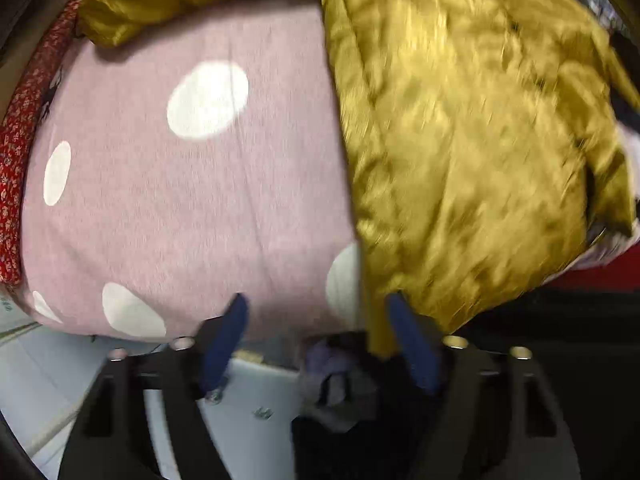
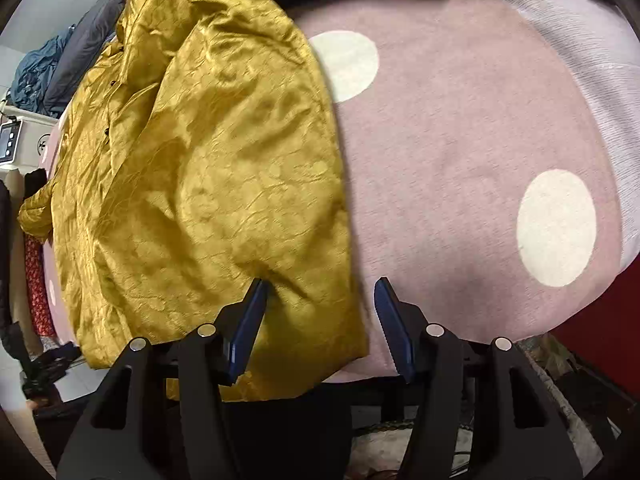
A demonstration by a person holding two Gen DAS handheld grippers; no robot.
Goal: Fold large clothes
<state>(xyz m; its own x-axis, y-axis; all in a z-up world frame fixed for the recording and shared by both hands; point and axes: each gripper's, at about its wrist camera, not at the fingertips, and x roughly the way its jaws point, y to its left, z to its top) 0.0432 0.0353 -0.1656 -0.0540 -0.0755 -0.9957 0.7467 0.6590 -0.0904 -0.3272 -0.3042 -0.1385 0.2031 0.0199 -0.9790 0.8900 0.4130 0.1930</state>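
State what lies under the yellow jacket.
The yellow jacket lies on a pink blanket with white dots. Whatever sits beneath the jacket's middle is covered and cannot be seen.

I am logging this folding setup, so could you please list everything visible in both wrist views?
Jacket: one, mustard yellow, crinkled and shiny, spread on the bed, its near hem hanging over the edge.
Bed cover: one, pink with large white dots, under the jacket.
Red floral cloth: one, red with small pale print, along the far left edge of the bed cover in the left wrist view.
Blue-grey bundle: one, crumpled, far left in the right wrist view; cannot tell what it is.
Left tongs: one, black with blue fingers, open, at the jacket's near edge.
Right tongs: one, black with blue fingers, open, over the jacket's near hem.
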